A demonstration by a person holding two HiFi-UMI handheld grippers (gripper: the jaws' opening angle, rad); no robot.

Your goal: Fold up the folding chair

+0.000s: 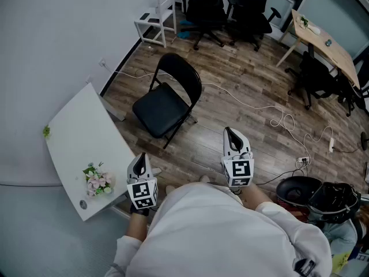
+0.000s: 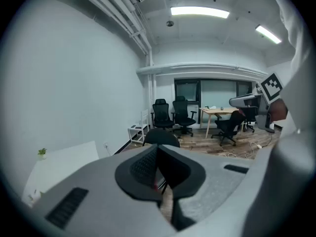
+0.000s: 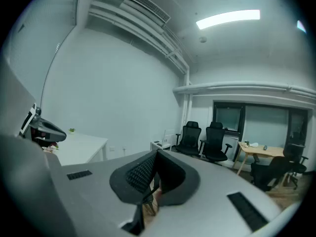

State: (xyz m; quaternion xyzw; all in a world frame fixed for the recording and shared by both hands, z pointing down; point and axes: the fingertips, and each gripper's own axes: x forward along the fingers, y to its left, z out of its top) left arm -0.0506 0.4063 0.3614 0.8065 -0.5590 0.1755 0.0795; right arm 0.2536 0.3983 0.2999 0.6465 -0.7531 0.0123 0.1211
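Observation:
A black folding chair [image 1: 167, 101] stands unfolded on the wooden floor, its seat turned toward the white table. It lies a short way ahead of both grippers, untouched. My left gripper [image 1: 140, 161] is held near the table's corner, shut and empty. My right gripper [image 1: 232, 136] is held to the right of the chair, also shut with nothing in it. In the left gripper view the chair's rounded back [image 2: 160, 138] peeks over the closed jaws. In the right gripper view only a chair leg [image 3: 148, 201] shows through the gap below the jaws.
A white table [image 1: 86, 149] with a small flower bunch [image 1: 97, 179] stands at left against the wall. White cables [image 1: 271, 117] trail over the floor at right. Black office chairs [image 1: 230, 7], a white side chair [image 1: 158, 16] and a wooden desk [image 1: 323, 42] stand farther off.

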